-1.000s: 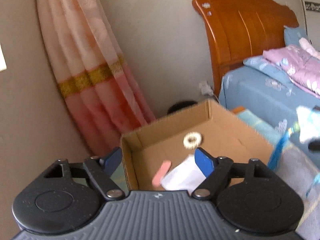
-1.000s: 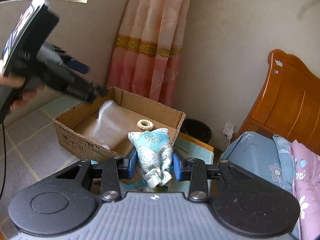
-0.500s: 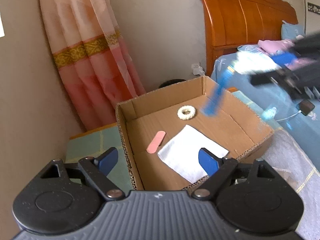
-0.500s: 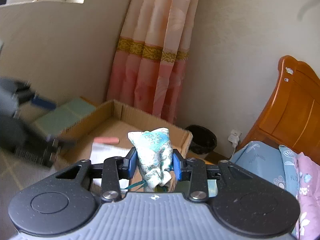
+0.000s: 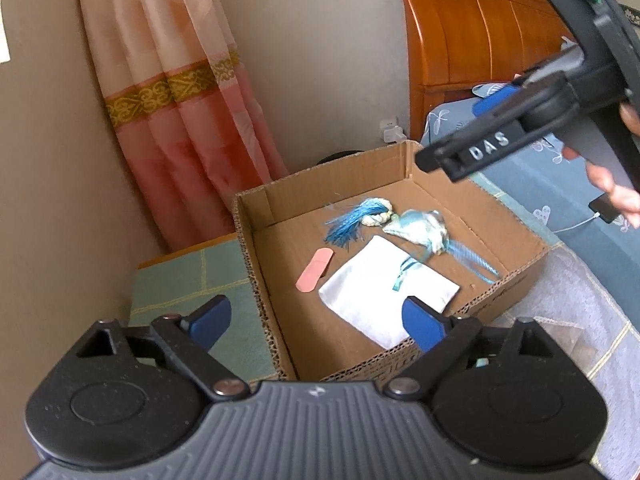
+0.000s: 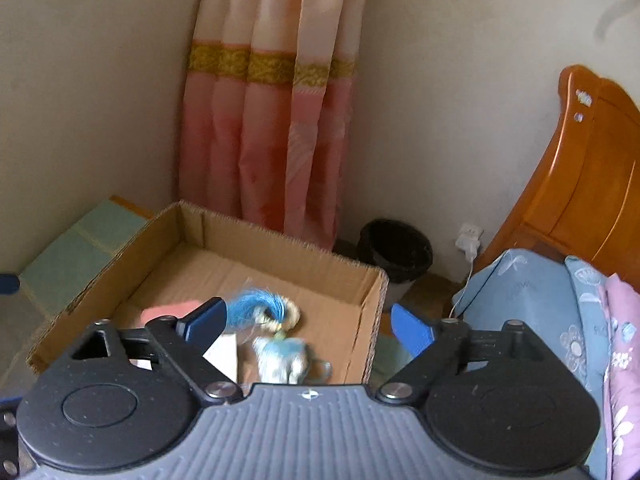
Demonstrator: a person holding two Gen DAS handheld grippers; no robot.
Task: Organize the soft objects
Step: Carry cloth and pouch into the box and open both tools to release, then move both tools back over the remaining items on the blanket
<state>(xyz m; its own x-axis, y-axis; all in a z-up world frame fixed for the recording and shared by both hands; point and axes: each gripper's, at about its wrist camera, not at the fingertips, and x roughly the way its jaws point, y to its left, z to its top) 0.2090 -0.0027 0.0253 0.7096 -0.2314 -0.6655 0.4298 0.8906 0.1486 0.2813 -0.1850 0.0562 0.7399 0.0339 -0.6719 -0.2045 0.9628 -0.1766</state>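
Right gripper point(image 6: 308, 326) hangs above the near right part of the cardboard box point(image 5: 516, 276), its jaws opening with nothing between them. Directly below and ahead of its fingertips the blue-and-white fabric sachet point(image 5: 420, 226) lies loose on the box floor, its blue tassel point(image 5: 348, 222) spread over the cream braided ring point(image 5: 378, 216) beside it and its blue cord trailing toward the box's right wall. Half a second earlier this gripper was clamped on the sachet; now the sachet is in the box.

Left gripper point(image 5: 316, 322) sits low over the box's near wall with its jaws opening and empty; the left finger stands outside the box's left wall, the right finger over the near wall. Since the earlier frame it has barely shifted.

Inside the box, a white cloth point(image 5: 388, 296) lies flat just ahead of the left gripper's right finger, and a pink strip point(image 5: 315, 270) lies to the cloth's left. The far left corner of the floor is bare cardboard. The sachet rests beyond the cloth's far edge, close to it.

In the left wrist view, the right gripper's black body crosses above the box's far right corner, held by a hand point(image 5: 612, 184).

Beyond the box stand a pink curtain point(image 6: 268, 128) and a black bin point(image 6: 394, 248). To the right are a blue-covered bed point(image 6: 532, 300) and its wooden headboard point(image 6: 592, 184). A green mat point(image 5: 192, 280) lies left of the box.
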